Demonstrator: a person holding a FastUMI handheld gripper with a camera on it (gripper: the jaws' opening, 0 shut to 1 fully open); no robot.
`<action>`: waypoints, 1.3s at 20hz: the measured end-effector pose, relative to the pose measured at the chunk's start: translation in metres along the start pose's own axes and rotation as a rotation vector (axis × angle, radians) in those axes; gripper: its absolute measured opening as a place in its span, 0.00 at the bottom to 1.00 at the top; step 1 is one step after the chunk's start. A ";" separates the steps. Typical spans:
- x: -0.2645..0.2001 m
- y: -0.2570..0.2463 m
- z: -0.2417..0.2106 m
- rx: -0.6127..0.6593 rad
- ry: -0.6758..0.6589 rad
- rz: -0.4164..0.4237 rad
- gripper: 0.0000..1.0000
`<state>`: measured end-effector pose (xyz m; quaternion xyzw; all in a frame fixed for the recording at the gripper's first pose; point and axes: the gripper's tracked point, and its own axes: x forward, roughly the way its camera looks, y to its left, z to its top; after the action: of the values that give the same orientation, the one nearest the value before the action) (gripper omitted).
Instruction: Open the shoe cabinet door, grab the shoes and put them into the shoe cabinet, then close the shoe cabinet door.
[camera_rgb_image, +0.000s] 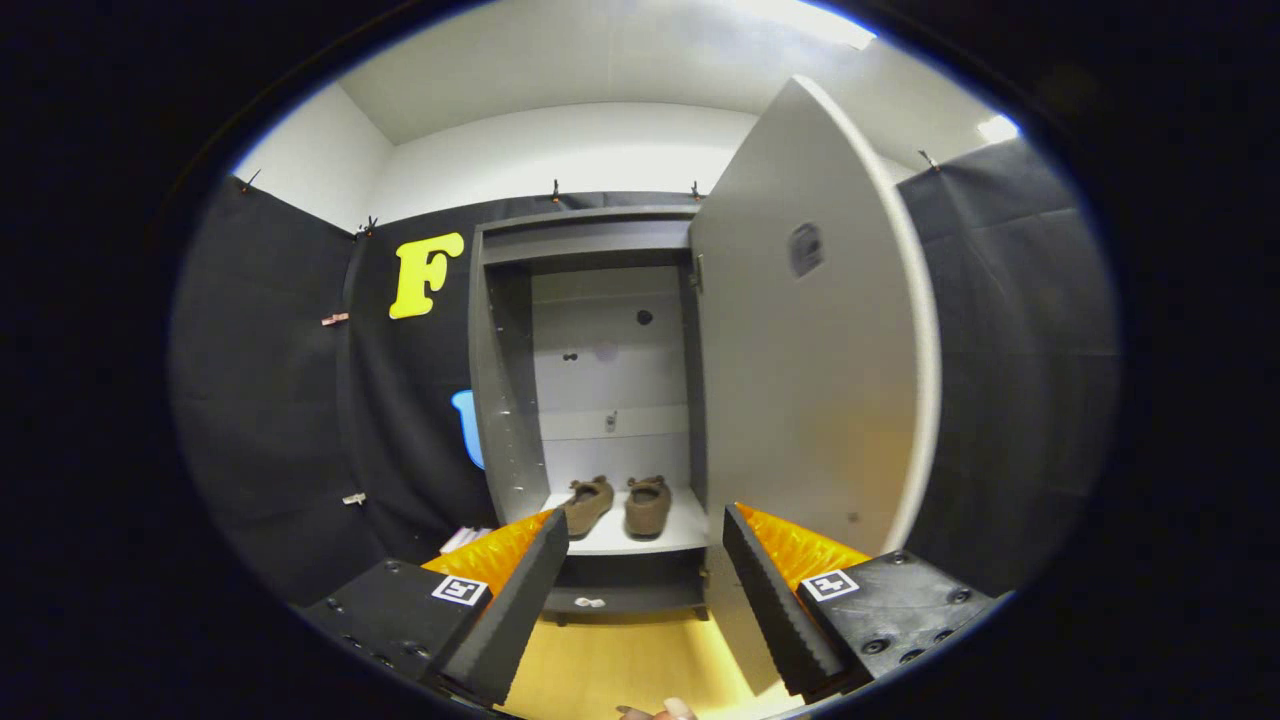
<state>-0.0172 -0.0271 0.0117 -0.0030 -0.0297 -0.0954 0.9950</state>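
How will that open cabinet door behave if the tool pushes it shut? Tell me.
The cabinet door looks like a flat rigid panel, so it should swing, not flex. Tall and thin, it probably moves easily and may slam. The open tool holds nothing; the shoes sit clear inside.

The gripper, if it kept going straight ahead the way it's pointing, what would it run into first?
Probably the cabinet's white shelf, where the brown shoes sit. The gripper is open with nothing between its fingers, and the open door stands just to the side. Depth is hard to judge.
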 end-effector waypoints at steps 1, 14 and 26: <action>-0.009 -0.014 0.004 -0.005 -0.006 -0.020 0.98; 0.005 -0.169 -0.011 0.028 0.057 -0.023 0.98; 0.042 -0.135 -0.038 0.044 0.140 0.253 0.98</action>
<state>0.0008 -0.1681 -0.0240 0.0219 0.0381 0.0313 0.9985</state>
